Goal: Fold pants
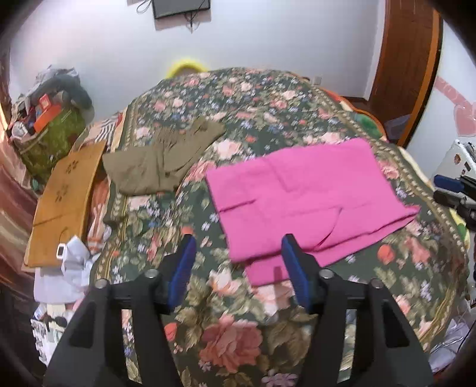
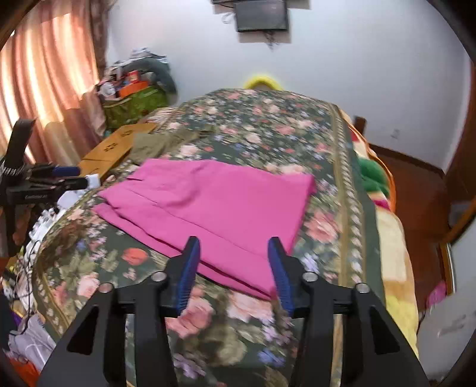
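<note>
You are working over a bed covered by a dark floral bedspread (image 1: 232, 336), set against a pale wall with a small dark screen (image 2: 261, 15) mounted high and pink curtains (image 2: 44, 74) at the window side. The pink pants (image 1: 300, 196) lie flat on the bedspread in a compact rectangular stack, layered edges showing along the near side; this suggests that the fold is largely complete. Your left gripper (image 1: 236, 256) hangs just short of the near left corner of the stack with its blue pads well apart and nothing between them; the right-hand pad overlaps the pink edge in the picture, but contact there cannot be confirmed. Your right gripper (image 2: 233, 254) stands at the near right corner, jaws parted to a moderate width, with pink fabric visible in the gap and no pad pressing on it. Judge both tools as released: the cloth rests under its own weight, which keeps the stack square. A second, olive garment (image 1: 160, 160) lies crumpled near the far left of the bedspread, well apart from the pink stack, beside a brown cardboard sheet (image 1: 65, 196) at the bed's edge. It is probably kept there so it cannot snag the current fold. Before withdrawing, confirm that neither pad catches the near hem, since dragging it would open the layers.
</note>
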